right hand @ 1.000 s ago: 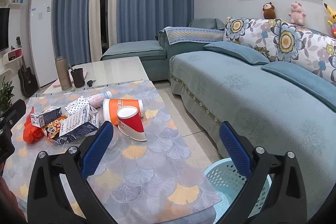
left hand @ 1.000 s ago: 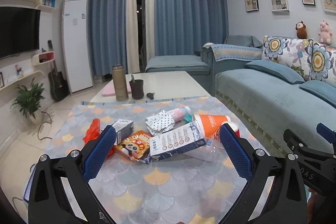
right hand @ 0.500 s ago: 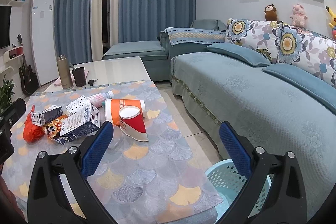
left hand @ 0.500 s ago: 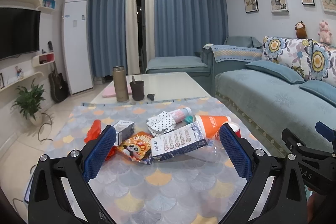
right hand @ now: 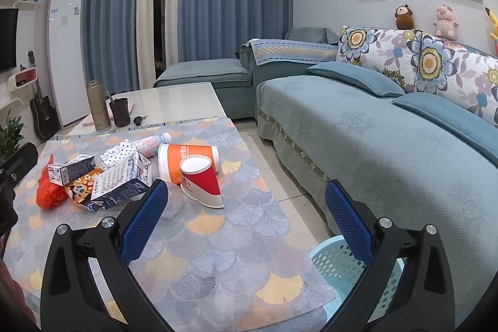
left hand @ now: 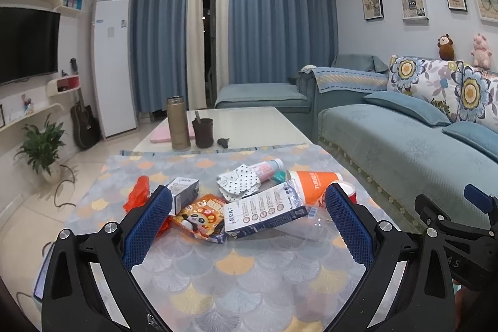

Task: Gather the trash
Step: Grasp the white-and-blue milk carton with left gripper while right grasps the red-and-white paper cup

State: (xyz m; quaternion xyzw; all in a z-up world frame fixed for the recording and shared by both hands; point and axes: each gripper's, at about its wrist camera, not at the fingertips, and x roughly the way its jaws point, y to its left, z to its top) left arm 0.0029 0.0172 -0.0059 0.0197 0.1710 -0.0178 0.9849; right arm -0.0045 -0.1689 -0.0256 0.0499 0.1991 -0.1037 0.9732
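Near tablecloth point(left hand: 249, 279) bare; trash pile point(left hand: 249, 207) beyond — blocking.

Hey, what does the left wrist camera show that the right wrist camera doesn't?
Only the left wrist view shows the whole TV and the right gripper from the side, at its right edge. Only the right wrist view shows the light blue basket on the floor beside the table and the yellow plush. Both show the trash pile, including the red paper cup and orange cup, plus the thermos, with each camera's own jaws wide open.
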